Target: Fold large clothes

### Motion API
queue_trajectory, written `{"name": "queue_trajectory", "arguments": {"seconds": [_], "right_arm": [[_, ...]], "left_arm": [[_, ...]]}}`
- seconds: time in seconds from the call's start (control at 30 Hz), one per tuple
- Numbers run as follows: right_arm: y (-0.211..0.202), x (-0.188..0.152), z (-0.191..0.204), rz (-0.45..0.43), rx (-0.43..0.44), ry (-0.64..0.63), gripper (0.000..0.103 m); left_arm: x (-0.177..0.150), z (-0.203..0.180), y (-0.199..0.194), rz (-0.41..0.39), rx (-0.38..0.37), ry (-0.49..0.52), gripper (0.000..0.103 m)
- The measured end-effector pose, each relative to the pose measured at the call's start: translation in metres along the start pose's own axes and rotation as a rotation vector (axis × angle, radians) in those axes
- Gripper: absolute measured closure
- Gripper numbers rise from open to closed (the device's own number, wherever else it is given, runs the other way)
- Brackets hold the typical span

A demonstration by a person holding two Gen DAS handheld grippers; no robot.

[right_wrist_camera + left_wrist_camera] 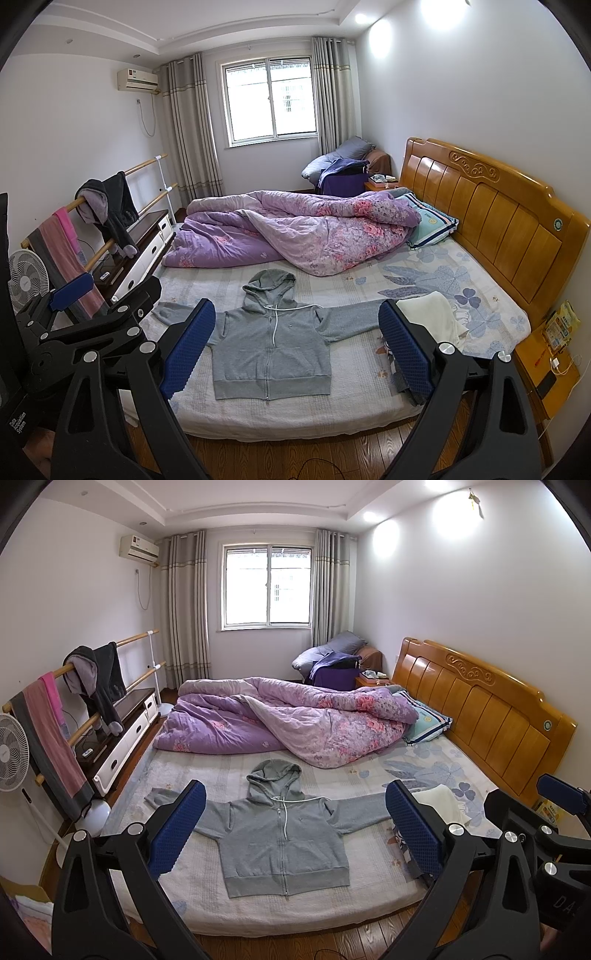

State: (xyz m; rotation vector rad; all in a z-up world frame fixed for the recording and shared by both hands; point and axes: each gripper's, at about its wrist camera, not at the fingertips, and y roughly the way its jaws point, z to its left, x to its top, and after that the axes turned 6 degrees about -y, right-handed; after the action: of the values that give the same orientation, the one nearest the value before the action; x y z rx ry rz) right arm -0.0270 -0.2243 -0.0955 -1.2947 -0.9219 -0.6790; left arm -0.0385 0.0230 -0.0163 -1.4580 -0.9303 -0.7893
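Observation:
A grey zip hoodie [284, 834] lies flat and face up on the bed [207, 904], sleeves spread to both sides, hood pointing toward the far wall; it also shows in the right wrist view [271, 350]. My left gripper [291, 830] is open and empty, held back from the bed's near edge, its blue pads framing the hoodie. My right gripper [297, 343] is open and empty too, beside the left one. The right gripper's arm shows at the right edge of the left wrist view, and the left gripper's arm shows at the left of the right wrist view.
A rumpled purple floral duvet [288, 723] fills the far half of the bed. A striped pillow [428, 720] lies by the wooden headboard [480, 709]. Folded white and patterned clothes [432, 321] lie by the hoodie's right sleeve. A clothes rail [85, 686], fan [11, 749] and low cabinet stand left.

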Motion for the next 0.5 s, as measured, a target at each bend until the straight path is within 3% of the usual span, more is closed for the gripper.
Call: {"name": "queue_trajectory", "arguments": {"seconds": [0.5], "right_arm": [[0.002, -0.001, -0.005, -0.002, 0.002, 0.006, 0.016]], "left_arm": [[-0.011, -0.007, -0.001, -0.026, -0.006, 0.011, 0.005]]}}
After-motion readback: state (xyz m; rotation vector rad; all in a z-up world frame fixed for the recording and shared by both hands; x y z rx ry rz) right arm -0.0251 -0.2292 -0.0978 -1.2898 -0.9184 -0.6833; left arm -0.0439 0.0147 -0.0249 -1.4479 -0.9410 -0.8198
